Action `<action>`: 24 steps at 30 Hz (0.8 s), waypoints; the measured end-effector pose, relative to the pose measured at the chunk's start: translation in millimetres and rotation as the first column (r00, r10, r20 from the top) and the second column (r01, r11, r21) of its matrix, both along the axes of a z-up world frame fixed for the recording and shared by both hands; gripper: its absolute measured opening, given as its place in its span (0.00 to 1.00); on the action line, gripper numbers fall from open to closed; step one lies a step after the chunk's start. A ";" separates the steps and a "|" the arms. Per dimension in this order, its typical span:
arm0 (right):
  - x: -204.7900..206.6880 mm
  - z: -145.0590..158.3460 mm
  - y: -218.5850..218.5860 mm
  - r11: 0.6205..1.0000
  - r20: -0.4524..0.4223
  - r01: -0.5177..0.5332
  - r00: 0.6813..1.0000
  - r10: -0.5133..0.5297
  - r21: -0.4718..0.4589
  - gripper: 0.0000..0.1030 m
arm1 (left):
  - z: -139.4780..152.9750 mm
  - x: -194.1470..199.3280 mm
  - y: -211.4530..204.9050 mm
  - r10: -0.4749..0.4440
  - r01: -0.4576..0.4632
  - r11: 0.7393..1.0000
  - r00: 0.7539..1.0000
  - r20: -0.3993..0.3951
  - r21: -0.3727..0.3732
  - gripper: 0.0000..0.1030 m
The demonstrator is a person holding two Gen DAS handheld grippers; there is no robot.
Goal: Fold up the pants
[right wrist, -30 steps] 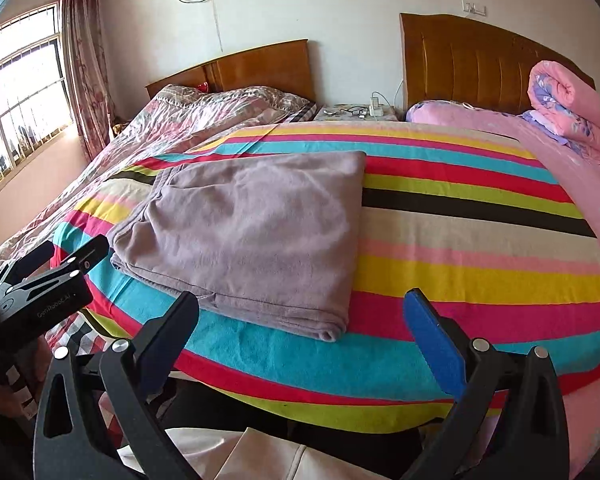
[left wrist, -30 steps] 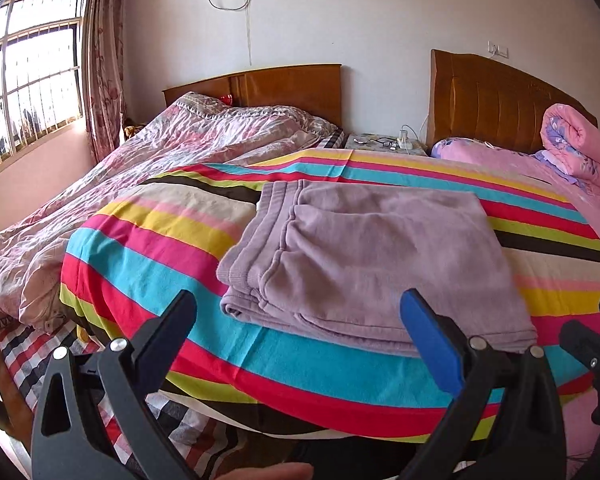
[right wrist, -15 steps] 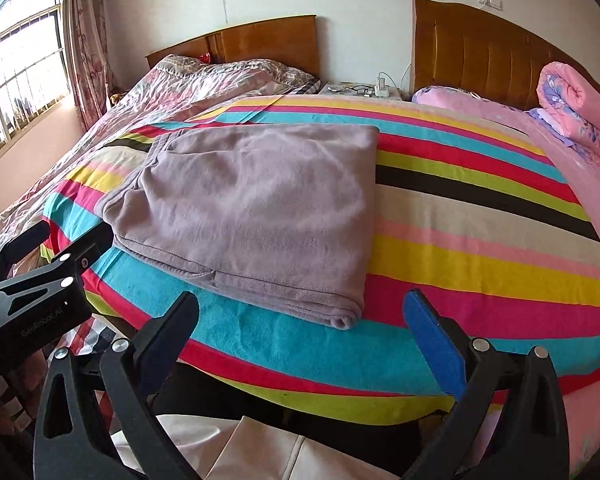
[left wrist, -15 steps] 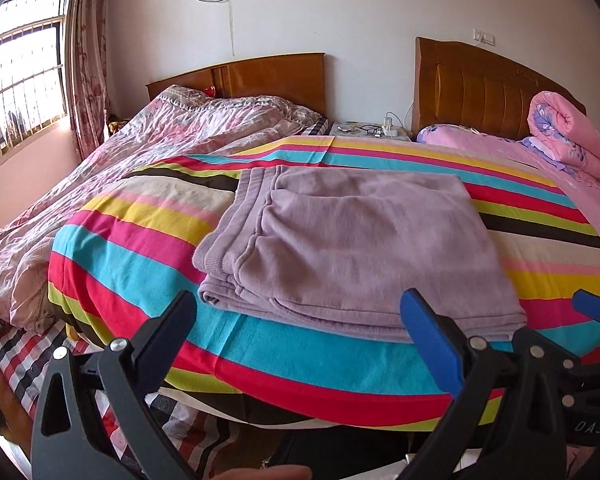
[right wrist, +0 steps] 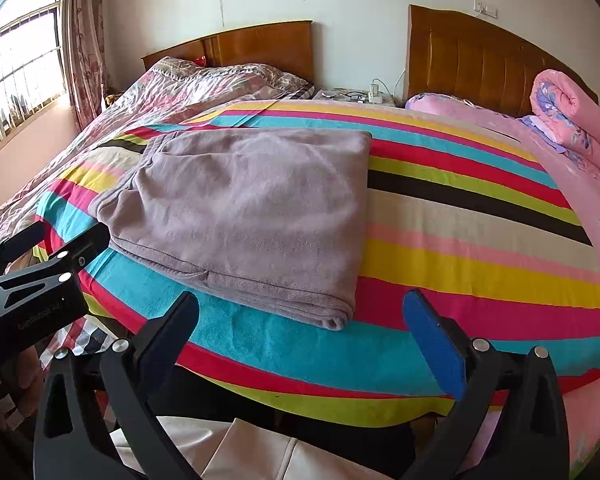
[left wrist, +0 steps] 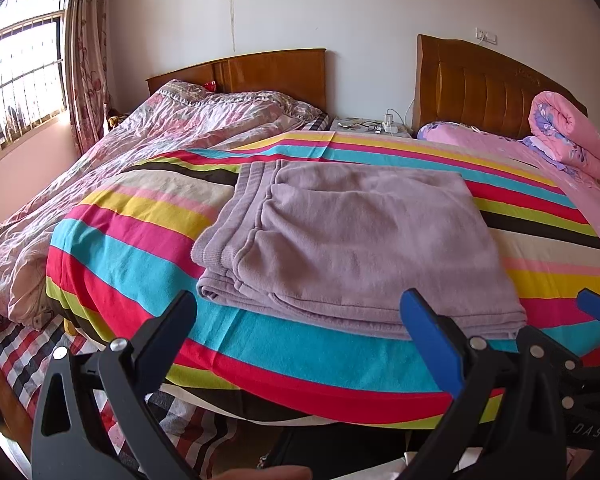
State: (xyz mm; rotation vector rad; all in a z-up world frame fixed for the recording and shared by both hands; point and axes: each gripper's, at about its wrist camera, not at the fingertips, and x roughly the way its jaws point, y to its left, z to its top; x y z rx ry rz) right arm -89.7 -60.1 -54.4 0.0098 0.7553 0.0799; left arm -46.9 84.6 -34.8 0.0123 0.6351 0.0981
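A: Count?
B: One pair of pants (left wrist: 352, 240), folded flat on one striped blanket (left wrist: 132, 240); two headboards, one rolled quilt (left wrist: 568, 132).
A: Claws?
B: Left claw (left wrist: 300, 320) wide, empty; right claw (right wrist: 300, 320) wide, empty.
A: Pants versus claws?
B: Left: 12 o'clock, near. Right: 11 o'clock, near, not touching.

Both wrist views face headboards, sharing striped bedspread (left wrist: 148, 240)
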 end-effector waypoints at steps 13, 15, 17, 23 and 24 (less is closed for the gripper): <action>0.1 1.1 -8.4 0.999 0.013 0.036 0.999 -0.037 0.014 0.96 | -0.2 0.2 0.8 0.001 -0.001 1.000 1.000 -0.004 0.000 0.99; 0.1 0.8 -8.5 0.999 0.014 0.039 0.999 -0.039 0.017 0.96 | -0.4 0.0 0.7 0.001 -0.001 1.000 1.000 -0.004 0.001 0.99; -0.5 0.6 -8.5 0.999 0.015 0.040 0.999 -0.041 0.018 0.96 | -0.3 0.1 0.9 0.001 -0.001 1.000 1.000 -0.004 0.000 0.99; -0.9 0.8 -7.7 0.999 0.014 0.037 0.999 -0.038 0.018 0.96 | -0.6 -0.1 1.0 0.001 -0.001 1.000 1.000 -0.004 0.001 0.99; -1.1 1.0 -7.6 0.999 0.014 0.037 0.999 -0.037 0.018 0.96 | -0.4 0.2 1.2 0.000 0.000 1.000 1.000 -0.004 0.000 0.99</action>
